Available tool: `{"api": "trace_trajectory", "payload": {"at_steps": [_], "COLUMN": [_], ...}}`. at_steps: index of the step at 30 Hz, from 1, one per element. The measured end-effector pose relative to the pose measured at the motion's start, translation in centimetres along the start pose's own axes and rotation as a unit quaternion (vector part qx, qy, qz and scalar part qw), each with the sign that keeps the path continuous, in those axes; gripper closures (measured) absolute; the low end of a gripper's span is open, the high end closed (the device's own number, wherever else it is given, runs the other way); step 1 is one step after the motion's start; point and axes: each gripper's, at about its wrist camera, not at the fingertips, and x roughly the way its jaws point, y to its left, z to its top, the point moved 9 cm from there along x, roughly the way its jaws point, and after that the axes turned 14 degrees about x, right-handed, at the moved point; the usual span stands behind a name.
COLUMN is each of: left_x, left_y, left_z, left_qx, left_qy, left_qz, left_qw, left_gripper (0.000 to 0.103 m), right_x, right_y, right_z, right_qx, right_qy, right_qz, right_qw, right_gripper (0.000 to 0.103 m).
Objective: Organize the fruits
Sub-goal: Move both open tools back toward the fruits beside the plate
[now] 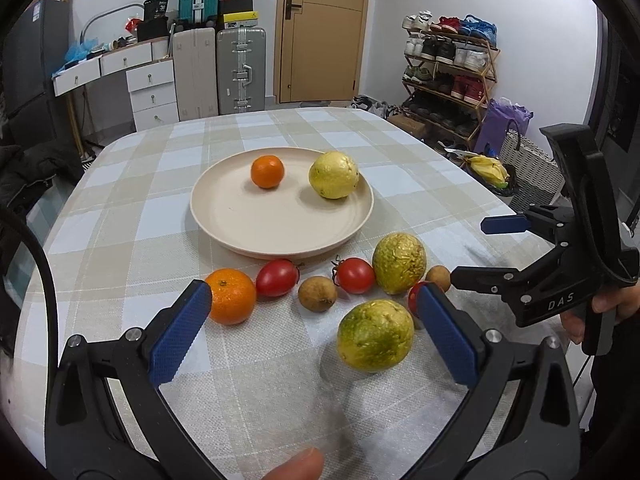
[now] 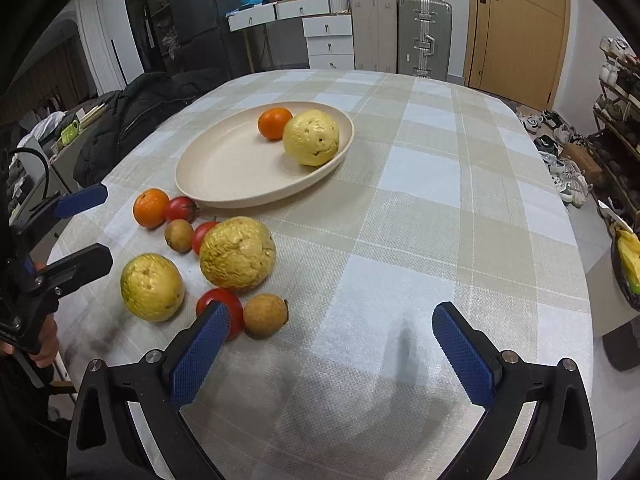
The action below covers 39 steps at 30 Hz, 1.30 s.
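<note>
A beige plate (image 1: 240, 220) (image 2: 216, 168) holds a small orange (image 1: 267, 171) (image 2: 273, 122) and a yellow guava (image 1: 333, 175) (image 2: 311, 137). In front of it on the checked cloth lie an orange (image 1: 232, 296) (image 2: 150, 207), tomatoes (image 1: 277, 278) (image 1: 354, 275), brown longans (image 1: 317, 293) (image 2: 265, 314) and two green-yellow guavas (image 1: 399, 263) (image 1: 375, 335) (image 2: 237, 253) (image 2: 152, 287). My left gripper (image 1: 316, 336) is open, its jaws either side of the near guava. My right gripper (image 2: 332, 344) is open and empty over bare cloth, right of the fruits.
The right gripper also shows in the left wrist view (image 1: 476, 248). A black jacket (image 2: 140, 120) lies at the table's left edge. Suitcases (image 1: 240, 68), drawers (image 1: 154, 96) and a shoe rack (image 1: 452, 76) stand beyond the table.
</note>
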Motion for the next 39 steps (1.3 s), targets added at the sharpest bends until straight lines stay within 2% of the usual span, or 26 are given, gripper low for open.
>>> {"api": "trace_trajectory", "payload": {"at_steps": [10, 30, 39], "left_x": [1.3, 4.2, 4.9], "left_y": [-0.3, -2.4, -2.4], "left_z": [-0.4, -2.6, -3.0], "left_qx": [0.008, 0.035, 0.034], "left_qy": [0.02, 0.079, 0.093], "left_qz": [-0.007, -0.017, -0.019], "left_qw": [0.9997, 0.9961, 0.9949], "left_gripper": [0.001, 0.001, 0.001], "right_x": [1.0, 2.6, 2.6], "right_y": [-0.3, -0.3, 0.0], "right_z": [-1.0, -1.3, -1.0], "right_qx": [-0.021, -0.027, -0.03], "right_qy": [0.021, 0.034, 0.02], "right_qz": [-0.021, -0.055, -0.058], "right_qw": [0.999, 0.998, 0.998], "right_gripper": [0.0, 0.0, 0.0]}}
